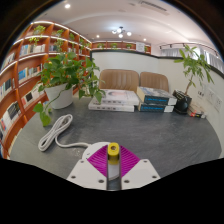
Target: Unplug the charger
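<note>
Gripper [113,160] clenched on a small yellow charger [113,150], white cable [55,131] coiled at left on grey table [140,135], potted plant [60,80] behind.

tool [113,168]: held level, pointing forward
fingers [99,162]: close together, magenta pads facing inward, gripping a small yellow piece

Potted plant [62,78] at my tabletop's [150,135] far left corner; stacked books [156,98] along far edge; bookshelf [30,70] beyond left edge.
</note>
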The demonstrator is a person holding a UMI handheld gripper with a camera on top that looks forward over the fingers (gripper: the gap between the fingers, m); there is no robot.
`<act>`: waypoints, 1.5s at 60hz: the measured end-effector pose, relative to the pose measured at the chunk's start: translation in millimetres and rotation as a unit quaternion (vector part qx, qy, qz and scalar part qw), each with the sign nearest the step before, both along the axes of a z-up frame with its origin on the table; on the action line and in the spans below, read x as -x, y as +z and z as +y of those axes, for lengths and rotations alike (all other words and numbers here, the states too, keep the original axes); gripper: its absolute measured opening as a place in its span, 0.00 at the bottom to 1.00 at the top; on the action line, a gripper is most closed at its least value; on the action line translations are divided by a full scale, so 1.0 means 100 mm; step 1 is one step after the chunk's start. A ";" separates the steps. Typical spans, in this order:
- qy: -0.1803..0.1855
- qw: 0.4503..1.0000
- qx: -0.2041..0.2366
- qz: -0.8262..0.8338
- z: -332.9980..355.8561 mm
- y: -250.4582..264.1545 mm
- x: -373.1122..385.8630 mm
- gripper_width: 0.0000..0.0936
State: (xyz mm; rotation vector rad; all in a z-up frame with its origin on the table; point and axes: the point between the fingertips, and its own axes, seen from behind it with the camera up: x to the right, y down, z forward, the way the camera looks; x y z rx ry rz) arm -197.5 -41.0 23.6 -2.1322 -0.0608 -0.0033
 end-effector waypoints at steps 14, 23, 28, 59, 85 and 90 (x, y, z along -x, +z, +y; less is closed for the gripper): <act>-0.009 1.000 0.012 0.005 0.05 -0.02 -0.06 0.04; -0.024 0.998 0.008 0.064 0.12 0.52 -0.08 0.02; -0.026 0.990 -0.138 0.023 0.32 1.97 -0.54 0.03; -0.062 0.995 0.038 0.064 0.04 0.24 -1.63 0.04; -0.113 0.988 0.082 0.059 -0.09 -0.18 -1.91 0.58; -0.122 0.988 0.073 0.055 -0.11 -0.03 -1.98 0.78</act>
